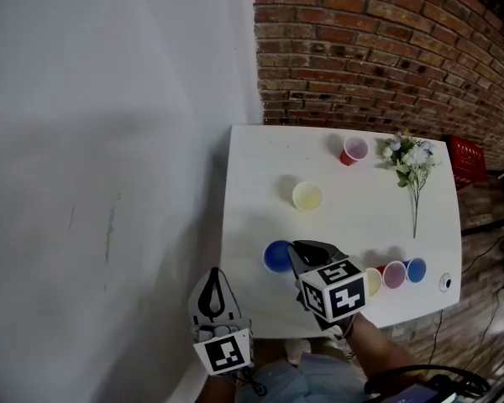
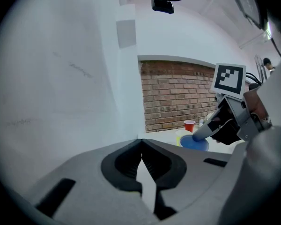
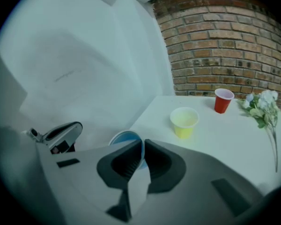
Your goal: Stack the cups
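Note:
My right gripper [image 1: 296, 253] is shut on the rim of a blue cup [image 1: 277, 256] over the front left part of the white table [image 1: 252, 158]. In the right gripper view the jaws [image 3: 143, 146] pinch the blue cup's wall [image 3: 125, 138]. A yellow cup [image 1: 307, 196] stands mid-table and a red cup [image 1: 350, 150] at the back. A yellowish cup [image 1: 373, 281], a pink cup [image 1: 394, 274] and a second blue cup [image 1: 415, 269] sit in a row at the front right. My left gripper [image 1: 214, 285] is shut and empty, off the table's left front corner.
A bunch of white flowers [image 1: 412, 162] lies at the table's back right. A small round object [image 1: 444, 283] sits at the front right corner. A white wall runs along the left, a brick wall behind. A red crate [image 1: 466, 159] stands beyond the right edge.

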Action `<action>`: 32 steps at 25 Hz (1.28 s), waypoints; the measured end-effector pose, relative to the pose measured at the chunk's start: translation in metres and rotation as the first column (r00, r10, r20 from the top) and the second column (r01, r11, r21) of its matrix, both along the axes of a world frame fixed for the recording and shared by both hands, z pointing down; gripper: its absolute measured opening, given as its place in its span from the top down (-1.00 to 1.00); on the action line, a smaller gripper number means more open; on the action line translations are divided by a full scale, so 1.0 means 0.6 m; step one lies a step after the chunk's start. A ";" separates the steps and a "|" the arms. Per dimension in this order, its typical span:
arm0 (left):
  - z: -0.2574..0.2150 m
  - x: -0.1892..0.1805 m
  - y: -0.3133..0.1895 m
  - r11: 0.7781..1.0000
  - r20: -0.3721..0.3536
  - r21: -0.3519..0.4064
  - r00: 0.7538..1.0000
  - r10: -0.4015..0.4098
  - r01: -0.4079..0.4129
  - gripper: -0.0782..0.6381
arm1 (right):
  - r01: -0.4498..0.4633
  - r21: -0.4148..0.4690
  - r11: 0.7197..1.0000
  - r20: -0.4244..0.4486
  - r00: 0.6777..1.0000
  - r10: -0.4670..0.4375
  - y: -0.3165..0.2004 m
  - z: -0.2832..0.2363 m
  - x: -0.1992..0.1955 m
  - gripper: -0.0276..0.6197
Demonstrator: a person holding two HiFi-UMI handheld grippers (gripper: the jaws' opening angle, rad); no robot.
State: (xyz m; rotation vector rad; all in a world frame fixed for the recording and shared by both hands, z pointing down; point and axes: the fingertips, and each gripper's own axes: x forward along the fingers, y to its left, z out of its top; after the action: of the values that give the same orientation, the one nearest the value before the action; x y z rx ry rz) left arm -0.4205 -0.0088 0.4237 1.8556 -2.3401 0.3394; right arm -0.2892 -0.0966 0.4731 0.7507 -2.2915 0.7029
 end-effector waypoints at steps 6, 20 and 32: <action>-0.012 0.060 -0.015 0.997 0.021 0.039 0.997 0.067 -0.068 0.76 | -0.055 0.018 0.998 0.023 0.998 0.055 0.000 -0.032 0.068 0.82; -0.034 0.240 -0.029 0.983 -0.003 0.067 0.985 0.173 -0.173 0.76 | -0.192 0.022 0.981 0.060 0.980 0.191 0.007 -0.084 0.282 0.82; -0.038 0.368 -0.036 0.980 -0.041 0.097 0.984 0.176 -0.171 0.76 | -0.225 0.031 0.974 0.029 0.974 0.224 -0.002 -0.096 0.438 0.83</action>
State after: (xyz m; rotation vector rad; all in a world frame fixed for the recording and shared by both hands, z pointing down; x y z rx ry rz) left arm -0.1997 -0.0306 0.4009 2.0929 -2.2032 0.2035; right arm -0.0266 -0.0980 0.4153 1.0348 -2.2675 0.7795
